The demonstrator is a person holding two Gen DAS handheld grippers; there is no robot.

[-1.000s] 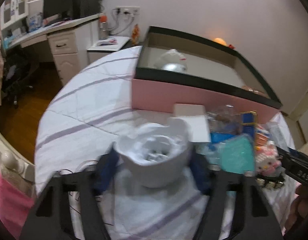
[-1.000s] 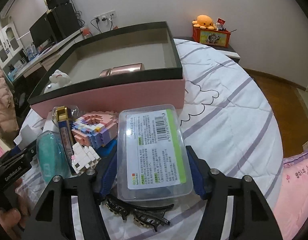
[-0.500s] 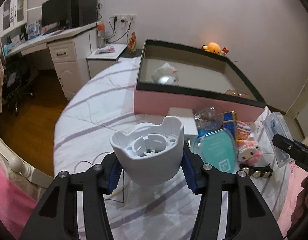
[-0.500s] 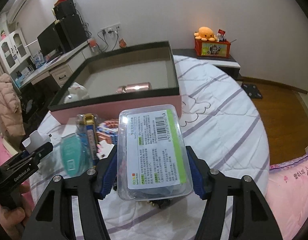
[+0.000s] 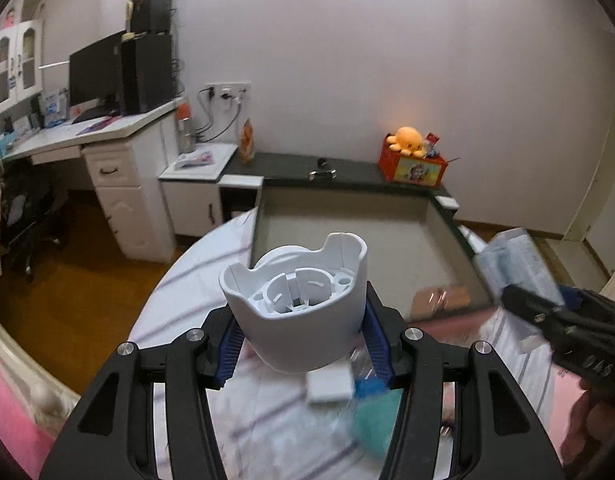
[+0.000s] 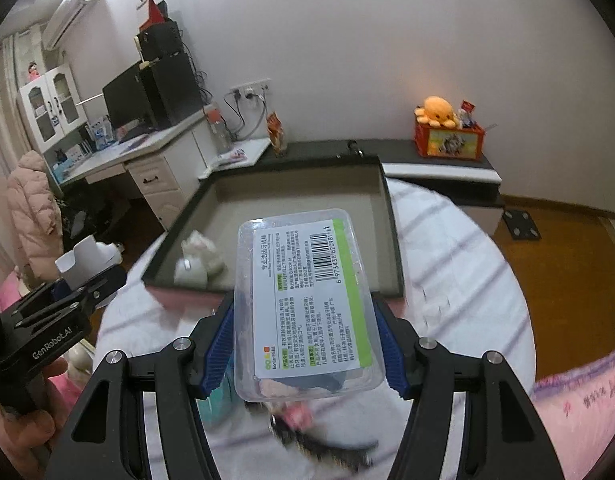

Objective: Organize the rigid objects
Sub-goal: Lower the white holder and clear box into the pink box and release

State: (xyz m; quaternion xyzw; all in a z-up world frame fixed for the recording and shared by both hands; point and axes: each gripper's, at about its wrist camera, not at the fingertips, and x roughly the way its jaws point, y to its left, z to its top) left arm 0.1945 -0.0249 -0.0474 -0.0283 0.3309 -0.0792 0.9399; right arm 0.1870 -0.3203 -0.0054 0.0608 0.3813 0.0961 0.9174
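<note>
Bedroom, striped white bed sheet [image 6: 467, 264]. Left tongs [image 5: 301, 334] clamp a white moulded plastic base [image 5: 299, 312], right tongs [image 6: 303, 344] clamp a clear labelled plastic box [image 6: 307, 300]; both held aloft near the pink, dark-rimmed open storage box [image 6: 295, 188], probably for dropping in.

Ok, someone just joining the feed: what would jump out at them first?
Probably the two loads held up over the bed: the left tongs clamp a white plastic cup-shaped base, and the right tongs clamp a clear plastic box with a barcoded label. Behind both sits the big open pink storage box with a dark rim, a white figurine already inside.
</note>
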